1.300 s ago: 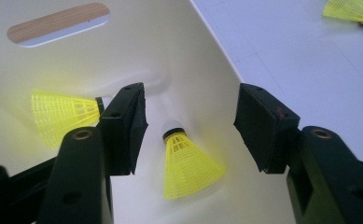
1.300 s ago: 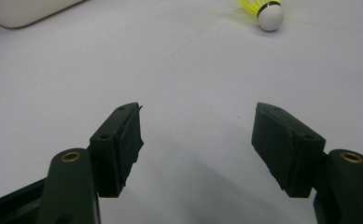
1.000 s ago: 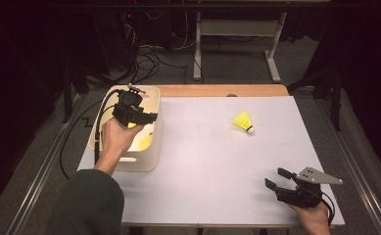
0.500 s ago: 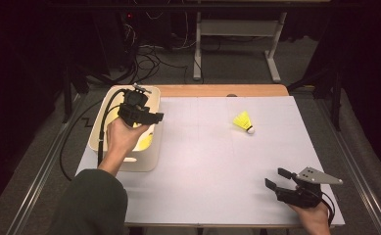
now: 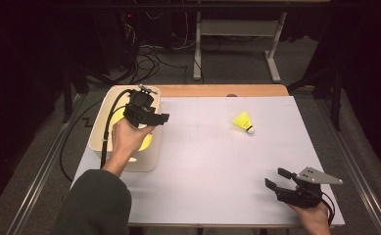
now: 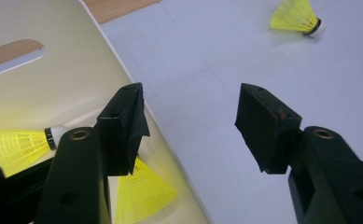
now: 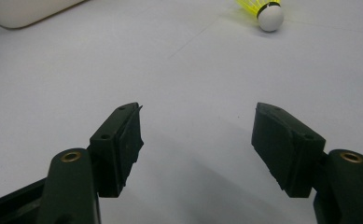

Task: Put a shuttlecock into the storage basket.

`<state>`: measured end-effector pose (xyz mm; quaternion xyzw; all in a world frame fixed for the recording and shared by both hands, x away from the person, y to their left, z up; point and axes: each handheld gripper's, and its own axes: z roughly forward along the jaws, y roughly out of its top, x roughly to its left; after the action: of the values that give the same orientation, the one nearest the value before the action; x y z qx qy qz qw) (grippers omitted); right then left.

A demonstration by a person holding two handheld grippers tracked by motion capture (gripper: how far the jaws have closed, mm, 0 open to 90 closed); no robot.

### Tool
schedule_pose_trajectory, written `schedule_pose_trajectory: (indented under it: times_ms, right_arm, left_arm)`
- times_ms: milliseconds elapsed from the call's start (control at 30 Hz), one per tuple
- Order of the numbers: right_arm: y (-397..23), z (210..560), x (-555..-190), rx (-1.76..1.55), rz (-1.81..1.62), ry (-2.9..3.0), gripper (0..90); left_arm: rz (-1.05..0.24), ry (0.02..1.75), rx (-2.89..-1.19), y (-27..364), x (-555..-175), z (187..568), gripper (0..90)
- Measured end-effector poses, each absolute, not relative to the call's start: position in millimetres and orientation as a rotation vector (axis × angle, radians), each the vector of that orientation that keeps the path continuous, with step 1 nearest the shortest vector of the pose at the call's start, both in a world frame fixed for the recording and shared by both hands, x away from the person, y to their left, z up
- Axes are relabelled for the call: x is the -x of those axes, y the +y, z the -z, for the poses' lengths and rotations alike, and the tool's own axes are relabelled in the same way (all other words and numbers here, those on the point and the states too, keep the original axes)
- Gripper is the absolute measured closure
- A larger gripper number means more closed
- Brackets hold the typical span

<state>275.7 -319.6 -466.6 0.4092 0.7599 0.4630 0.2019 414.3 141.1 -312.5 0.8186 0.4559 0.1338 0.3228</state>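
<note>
Setting: dark room with cables on the floor behind a white-covered table (image 5: pixel 212 161).
Bin: cream tub (image 5: pixel 102 122) at the table's left edge, holding two yellow shuttlecocks (image 6: pixel 11 149), as the left gripper view shows.
Remaining shuttlecock: the loose shuttlecock (image 5: pixel 243 122) lies on its side on the far right of the table, cork end toward the person, well apart from the tub and from both grippers.
Left gripper: left gripper (image 5: pixel 154 119) is over the tub's right rim, jaws apart and empty.
Change: a second ago it hung lower over the tub's inside; now it sits nearer the rim and faces out across the table toward the loose shuttlecock.
Meaning: a drop-off looks finished, and the last shuttlecock is probably next.
Right gripper: right gripper (image 5: pixel 278 180) rests at the near right corner, jaws wide apart with nothing between them, in the same spot as before.
Hidden: the hand and gripper cover most of the tub's inside from above; the near shuttlecock in the tub is cut off by the frame's edge.
</note>
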Motion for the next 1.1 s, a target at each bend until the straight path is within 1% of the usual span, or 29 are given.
schedule_pose_trajectory:
  times_ms: [1100]
  right_arm:
    - [-320.2,466.5,-275.5,-1.142,-1.296,2.12,33.8]
  left_arm:
    - [-0.317,1.112,-2.163,110.1,-411.9,317.5,41.5]
